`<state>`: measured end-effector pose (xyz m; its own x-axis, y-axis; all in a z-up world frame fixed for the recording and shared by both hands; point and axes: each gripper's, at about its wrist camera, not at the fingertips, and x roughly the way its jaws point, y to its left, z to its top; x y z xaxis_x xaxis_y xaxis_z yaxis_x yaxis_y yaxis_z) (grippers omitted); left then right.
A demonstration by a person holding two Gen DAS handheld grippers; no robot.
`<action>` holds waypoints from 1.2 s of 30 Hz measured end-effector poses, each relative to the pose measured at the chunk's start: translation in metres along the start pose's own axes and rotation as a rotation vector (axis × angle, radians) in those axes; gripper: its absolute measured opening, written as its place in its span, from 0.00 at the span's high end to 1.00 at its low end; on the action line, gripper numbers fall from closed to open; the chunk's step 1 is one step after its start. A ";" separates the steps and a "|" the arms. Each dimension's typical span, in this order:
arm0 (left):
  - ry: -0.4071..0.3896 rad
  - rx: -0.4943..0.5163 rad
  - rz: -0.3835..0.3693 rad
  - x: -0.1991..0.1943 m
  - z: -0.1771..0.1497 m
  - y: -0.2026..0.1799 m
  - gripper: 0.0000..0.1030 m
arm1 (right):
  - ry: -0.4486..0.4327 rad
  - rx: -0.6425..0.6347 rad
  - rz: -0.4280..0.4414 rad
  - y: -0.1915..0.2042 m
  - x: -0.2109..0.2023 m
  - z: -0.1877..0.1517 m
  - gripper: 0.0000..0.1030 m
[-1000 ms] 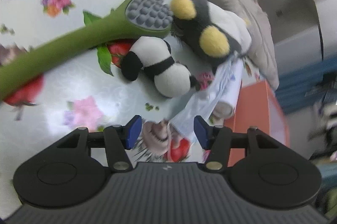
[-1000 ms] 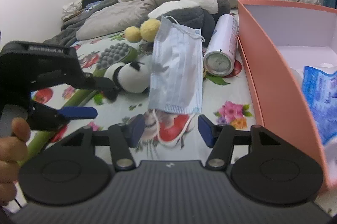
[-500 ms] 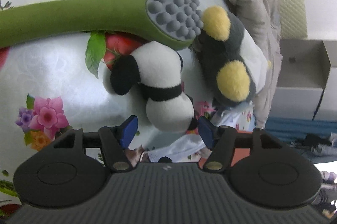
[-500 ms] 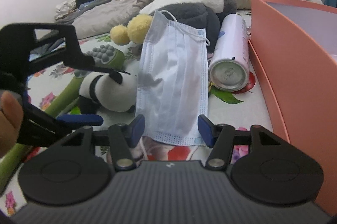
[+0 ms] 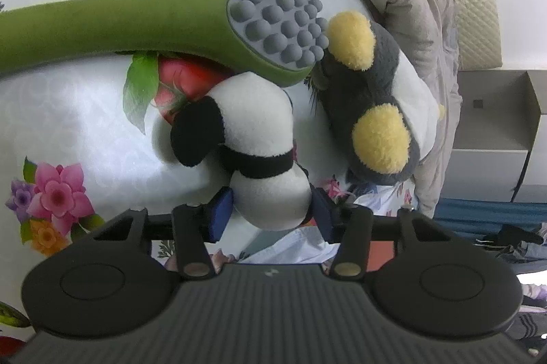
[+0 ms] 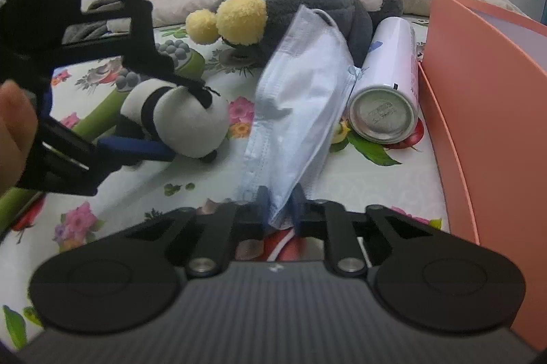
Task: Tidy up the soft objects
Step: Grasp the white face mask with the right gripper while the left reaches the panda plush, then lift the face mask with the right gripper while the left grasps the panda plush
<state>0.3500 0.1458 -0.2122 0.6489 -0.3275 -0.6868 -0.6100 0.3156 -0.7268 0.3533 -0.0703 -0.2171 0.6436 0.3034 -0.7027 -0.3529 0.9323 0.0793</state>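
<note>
Right wrist view: right gripper (image 6: 279,205) clenched on near corner of blue face mask (image 6: 301,97), mask draped against grey plush (image 6: 318,4) and spray can (image 6: 386,83); can-base embossing unreadable. Left gripper (image 5: 271,213) closing, pads flanking panda plush (image 5: 259,152) on floral sheet (image 5: 68,111). Green massager (image 5: 136,25) beside panda. Orange box (image 6: 478,97) at right.

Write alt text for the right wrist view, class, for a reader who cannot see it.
The right claw is shut on the near edge of a blue face mask on a floral sheet. Left of it, the left claw is closing around a small panda plush; an orange box stands right.
</note>
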 end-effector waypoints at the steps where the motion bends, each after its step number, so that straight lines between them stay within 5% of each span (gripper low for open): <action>1: -0.005 0.008 -0.001 -0.001 -0.001 -0.001 0.47 | -0.004 0.005 0.001 0.000 -0.002 0.001 0.89; 20: -0.018 0.252 0.011 -0.087 -0.048 -0.001 0.49 | -0.120 -0.119 -0.024 0.020 -0.095 0.009 0.92; 36: 0.036 0.594 0.197 -0.145 -0.097 0.045 0.49 | 0.047 -0.113 0.026 0.042 -0.145 -0.052 0.92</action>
<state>0.1843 0.1210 -0.1461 0.5282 -0.2395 -0.8146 -0.3525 0.8110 -0.4670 0.2101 -0.0851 -0.1490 0.6015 0.3153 -0.7340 -0.4450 0.8953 0.0199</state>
